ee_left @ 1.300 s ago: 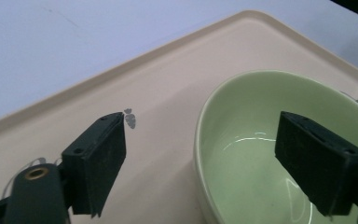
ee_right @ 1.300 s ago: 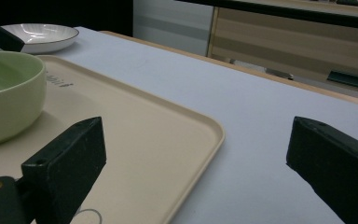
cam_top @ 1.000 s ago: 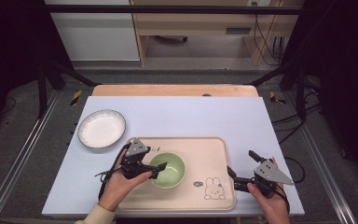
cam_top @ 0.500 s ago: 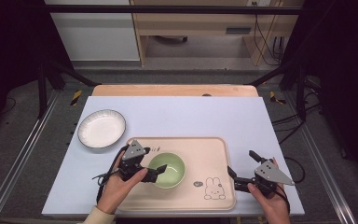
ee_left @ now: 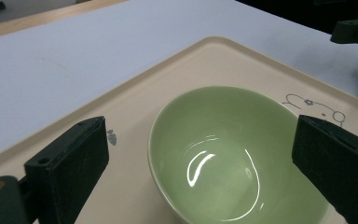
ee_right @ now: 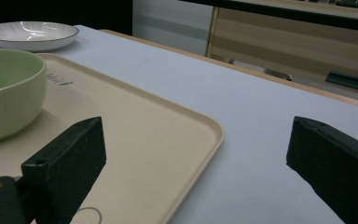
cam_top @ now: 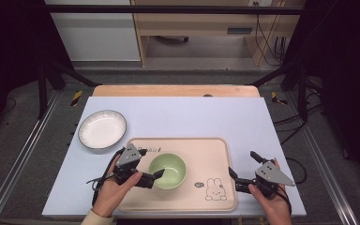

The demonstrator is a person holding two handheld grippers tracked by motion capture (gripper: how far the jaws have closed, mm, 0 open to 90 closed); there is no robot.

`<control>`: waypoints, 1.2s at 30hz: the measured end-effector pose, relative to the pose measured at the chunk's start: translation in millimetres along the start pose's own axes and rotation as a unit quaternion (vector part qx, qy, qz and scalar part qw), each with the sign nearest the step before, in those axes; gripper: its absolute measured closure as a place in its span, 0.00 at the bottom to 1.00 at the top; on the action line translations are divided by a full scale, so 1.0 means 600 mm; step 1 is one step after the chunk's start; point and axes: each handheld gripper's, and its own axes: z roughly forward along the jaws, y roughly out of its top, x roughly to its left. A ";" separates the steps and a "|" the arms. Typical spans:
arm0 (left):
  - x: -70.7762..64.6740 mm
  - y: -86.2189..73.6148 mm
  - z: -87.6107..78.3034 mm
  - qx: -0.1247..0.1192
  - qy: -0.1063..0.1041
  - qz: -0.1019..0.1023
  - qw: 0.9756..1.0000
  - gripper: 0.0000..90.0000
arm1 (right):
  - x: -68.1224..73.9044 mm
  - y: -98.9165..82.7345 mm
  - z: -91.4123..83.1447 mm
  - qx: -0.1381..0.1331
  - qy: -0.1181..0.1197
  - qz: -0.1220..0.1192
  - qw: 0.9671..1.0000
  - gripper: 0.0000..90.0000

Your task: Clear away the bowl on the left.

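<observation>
Left hand-held gripper (cam_top: 153, 177) spread wide, jaws having just been opening, nothing pinched; bowl rim between them but untouched by either pad in the left gripper view. Held low over the tray's near-left part, pointing at the bowl.

Directly ahead of those jaws: bowl (ee_left: 233, 154), pale green, glossy, round, upright and empty, with bright glints on the inner wall and a thin, smooth rim. Standing on the tray, just past the jaw tips, slightly left of the tray's middle in the high view.

Under gripper and bowl: tray (cam_top: 215, 150), cream, rectangular with rounded corners and a raised lip, a line-drawn rabbit (cam_top: 213, 189) printed to the bowl's right, small lettering near the far-left corner.

Beyond the left gripper, off the tray and well apart from the bowl: plate (cam_top: 102, 129), white with a dark edge, on the pale bench (cam_top: 192, 112).

Right hand-held gripper (cam_top: 242, 167) also open, holding nothing, at the tray's near-right corner, one jaw over the tray and one over the bench in its own view; bowl far to its left.
</observation>
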 end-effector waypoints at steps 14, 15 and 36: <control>0.002 0.011 -0.046 -0.039 -0.015 0.011 0.999 0.04 | -0.001 0.000 -0.001 -0.002 -0.002 0.003 1.000 0.05; 0.002 0.012 -0.049 -0.040 -0.013 0.011 0.999 0.04 | -0.001 0.000 -0.001 -0.002 -0.002 0.003 1.000 0.05; 0.099 -0.068 -0.117 -0.073 0.070 -0.029 0.994 0.06 | -0.001 0.001 -0.001 -0.002 0.000 0.002 1.000 0.05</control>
